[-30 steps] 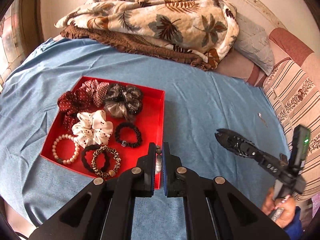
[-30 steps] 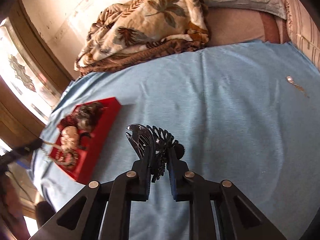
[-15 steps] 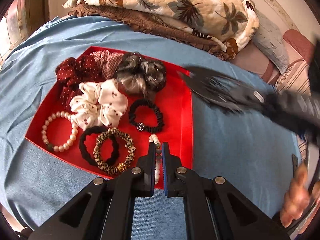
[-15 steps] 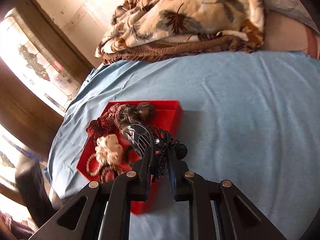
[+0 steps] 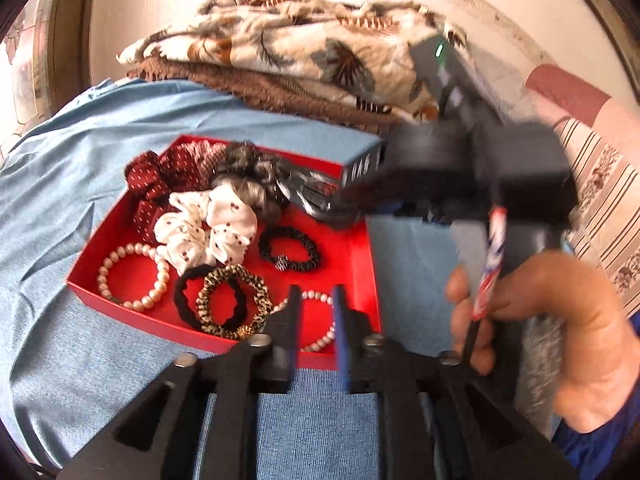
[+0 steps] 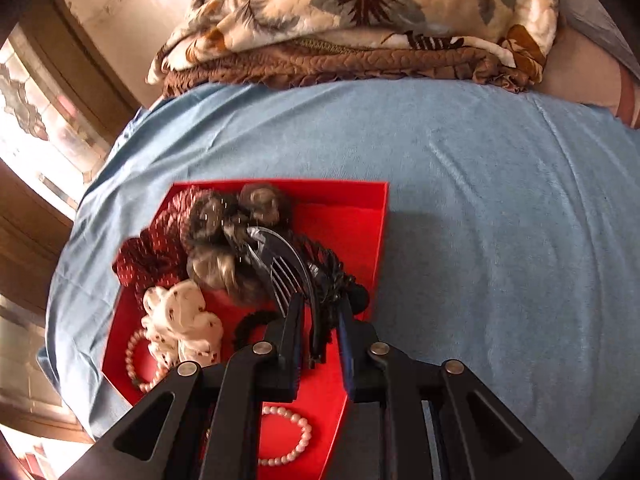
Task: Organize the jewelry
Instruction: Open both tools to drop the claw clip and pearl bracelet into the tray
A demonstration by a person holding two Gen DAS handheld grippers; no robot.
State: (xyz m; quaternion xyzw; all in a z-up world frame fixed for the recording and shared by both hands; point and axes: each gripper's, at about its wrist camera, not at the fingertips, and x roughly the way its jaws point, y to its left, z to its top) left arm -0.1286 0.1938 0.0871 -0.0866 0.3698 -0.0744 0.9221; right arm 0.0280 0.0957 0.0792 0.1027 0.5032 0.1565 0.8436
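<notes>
The left gripper point(image 5: 314, 300) has opened since a second ago, and the pearl bracelet point(image 5: 320, 320) it held now lies in the red tray's point(image 5: 362, 248) near corner. The right gripper point(image 6: 318, 322), jaws parted around the black hair clip point(image 6: 304, 276), has swung over the tray; release looks imminent.

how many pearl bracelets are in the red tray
2: one pearl bracelet in the tray's near left corner, the other by the near edge behind the left tongs. Scrunchies could hide more.
</notes>
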